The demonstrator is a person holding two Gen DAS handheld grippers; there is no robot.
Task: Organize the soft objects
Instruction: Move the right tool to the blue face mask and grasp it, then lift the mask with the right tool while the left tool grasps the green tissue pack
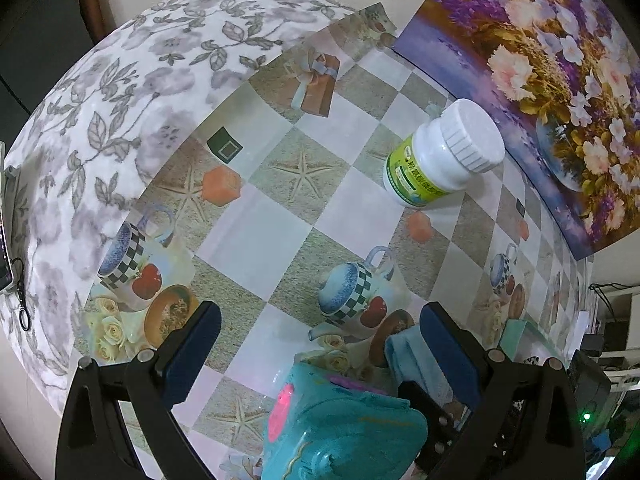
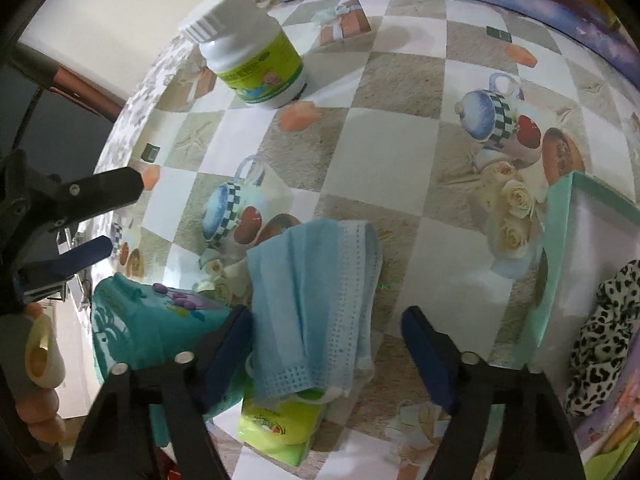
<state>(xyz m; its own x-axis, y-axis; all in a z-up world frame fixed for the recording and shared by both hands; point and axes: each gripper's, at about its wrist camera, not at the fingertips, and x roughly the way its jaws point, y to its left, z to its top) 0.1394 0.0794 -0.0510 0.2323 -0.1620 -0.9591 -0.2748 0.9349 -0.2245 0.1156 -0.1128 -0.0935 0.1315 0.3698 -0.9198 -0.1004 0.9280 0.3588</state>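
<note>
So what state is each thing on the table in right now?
Bottle: upright, capped.
Mask: crumpled, lying partly on a green packet.
Teal toy: on the table beside the mask.
Box: open, spotted cloth inside.
Left gripper: open, empty.
Right gripper: open, around the mask.

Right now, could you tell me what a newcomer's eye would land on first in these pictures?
Probably the blue face mask, draped over a green packet between the open fingers of the right gripper. Next, the white bottle with a green label stands at the table's far side. A leopard-print cloth lies in the mint-rimmed box on the right.
</note>
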